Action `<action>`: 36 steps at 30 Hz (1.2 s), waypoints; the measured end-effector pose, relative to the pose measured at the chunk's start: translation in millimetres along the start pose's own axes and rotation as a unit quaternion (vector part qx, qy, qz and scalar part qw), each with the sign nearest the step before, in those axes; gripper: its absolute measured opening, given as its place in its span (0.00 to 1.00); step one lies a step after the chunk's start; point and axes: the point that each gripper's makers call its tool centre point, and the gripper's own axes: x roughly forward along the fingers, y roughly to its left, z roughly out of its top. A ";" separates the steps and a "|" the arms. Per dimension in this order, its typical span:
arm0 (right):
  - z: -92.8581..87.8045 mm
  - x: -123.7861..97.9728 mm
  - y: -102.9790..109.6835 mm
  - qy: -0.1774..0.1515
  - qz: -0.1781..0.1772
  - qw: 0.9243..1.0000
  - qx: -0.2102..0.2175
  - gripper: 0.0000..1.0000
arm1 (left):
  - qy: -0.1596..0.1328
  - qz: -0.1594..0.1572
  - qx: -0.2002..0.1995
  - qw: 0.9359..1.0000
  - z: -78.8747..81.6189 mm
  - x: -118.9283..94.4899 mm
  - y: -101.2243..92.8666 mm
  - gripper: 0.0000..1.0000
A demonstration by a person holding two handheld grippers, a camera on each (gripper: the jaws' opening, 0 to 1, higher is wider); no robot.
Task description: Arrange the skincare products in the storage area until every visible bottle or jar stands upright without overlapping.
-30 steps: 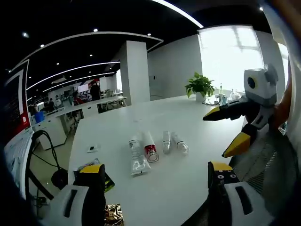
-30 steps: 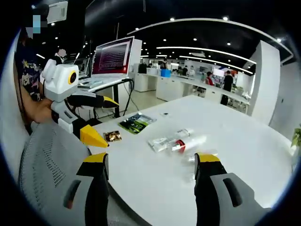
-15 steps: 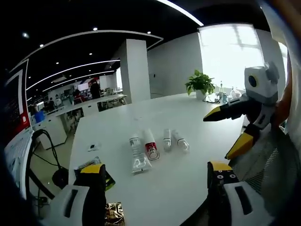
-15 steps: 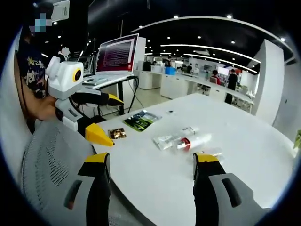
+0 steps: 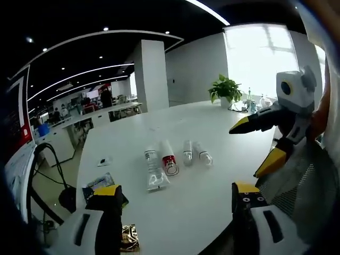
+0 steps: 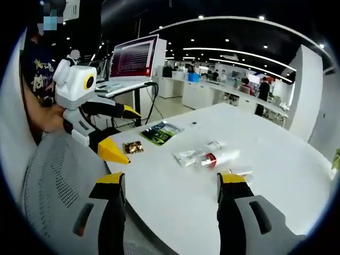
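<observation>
Both my claws — left gripper and right gripper — hang released and empty above the white table. The skincare tubes lie flat mid-table, side by side — a careless pinch could roll one into its neighbour.

Four tubes are lying side by side mid-way across the white table, with bare tabletop stretching all around them. Toward the table's edge, a dark packet and a small gold wrapper are sitting well apart from the tubes. A mesh chair back is standing just before the table's near edge.
</observation>
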 end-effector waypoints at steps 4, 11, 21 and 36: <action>-1.2 0.3 -1.0 0.003 -0.005 1.000 -0.003 0.67 | 0.004 -0.007 0.002 1.000 -1.6 0.4 -2.7 0.87; -4.7 3.7 4.0 0.012 0.002 1.000 -0.016 0.71 | -0.001 -0.003 -0.003 1.000 0.4 -1.4 -0.6 0.87; -9.8 5.0 -1.0 0.022 -0.011 0.999 -0.026 0.81 | -0.010 -0.016 -0.015 1.000 3.9 -1.1 -5.7 0.93; -9.3 5.7 -5.3 0.019 -0.020 0.999 -0.024 0.95 | -0.009 -0.009 -0.030 0.999 4.2 0.4 -2.6 1.00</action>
